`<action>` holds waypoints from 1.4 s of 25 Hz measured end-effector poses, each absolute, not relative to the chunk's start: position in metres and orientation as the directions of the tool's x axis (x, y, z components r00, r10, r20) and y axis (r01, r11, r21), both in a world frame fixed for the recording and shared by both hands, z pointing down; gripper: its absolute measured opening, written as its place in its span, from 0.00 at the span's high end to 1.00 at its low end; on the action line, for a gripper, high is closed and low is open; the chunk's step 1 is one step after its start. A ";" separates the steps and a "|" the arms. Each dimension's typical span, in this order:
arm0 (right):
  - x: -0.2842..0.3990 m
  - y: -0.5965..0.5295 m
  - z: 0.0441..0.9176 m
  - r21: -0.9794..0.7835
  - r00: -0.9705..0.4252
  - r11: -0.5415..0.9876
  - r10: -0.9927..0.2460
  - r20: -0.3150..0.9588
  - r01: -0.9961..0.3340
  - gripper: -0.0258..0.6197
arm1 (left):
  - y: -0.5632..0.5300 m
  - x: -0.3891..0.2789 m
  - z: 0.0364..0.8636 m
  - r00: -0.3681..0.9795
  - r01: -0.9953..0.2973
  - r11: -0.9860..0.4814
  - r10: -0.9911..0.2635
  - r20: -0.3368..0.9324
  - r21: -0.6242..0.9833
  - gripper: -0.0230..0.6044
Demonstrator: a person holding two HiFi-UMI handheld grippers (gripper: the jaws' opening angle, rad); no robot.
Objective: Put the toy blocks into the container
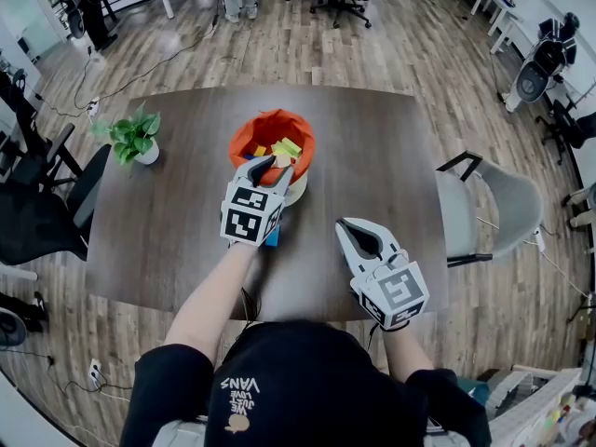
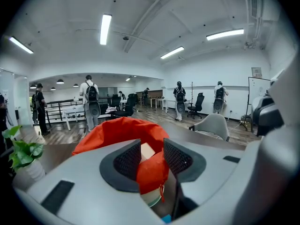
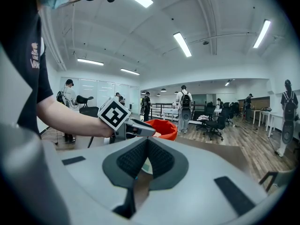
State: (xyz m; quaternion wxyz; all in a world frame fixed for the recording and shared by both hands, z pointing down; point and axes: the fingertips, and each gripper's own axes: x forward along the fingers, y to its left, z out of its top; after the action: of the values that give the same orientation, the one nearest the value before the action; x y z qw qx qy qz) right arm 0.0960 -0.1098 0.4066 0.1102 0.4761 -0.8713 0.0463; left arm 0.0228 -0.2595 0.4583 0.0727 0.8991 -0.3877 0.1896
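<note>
While the left hand-held gripper (image 1: 265, 168) hangs over the near lip of the orange container (image 1: 244, 136), its jaws sit partway apart with a pale block (image 2: 146, 151) between them, gripped as far as I can tell. So I'd call this the drop-off step: the block is right at the container's mouth, above the yellow and other blocks already inside. Next move is probably just nudging a bit further in past the rim and opening up so it doesn't catch on the floppy orange edge.

The right hand-held gripper (image 1: 346, 226) is closed tight on nothing, parked over the desk (image 1: 372, 138) off to the left one's right and nearer the person. One blue block (image 1: 272, 240) lies on the desk right under the left hand-held gripper's body, so that one's not in yet. There's a potted plant (image 1: 135, 136) well off to its left and a grey chair (image 1: 498, 203) past the desk edge; neither is in the way.
</note>
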 end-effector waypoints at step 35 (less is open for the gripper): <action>0.084 -0.091 0.405 0.023 -0.559 0.579 -0.796 0.233 -0.815 0.93 | -0.140 0.020 0.406 0.752 -0.641 -0.765 -0.641 0.152 -0.059 0.94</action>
State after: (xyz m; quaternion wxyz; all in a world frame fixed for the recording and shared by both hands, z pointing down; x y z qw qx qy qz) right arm 0.0841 -0.0907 0.4048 0.1092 0.4566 -0.8818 0.0438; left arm 0.0198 -0.1397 0.4057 -0.0016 0.9359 -0.3425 0.0817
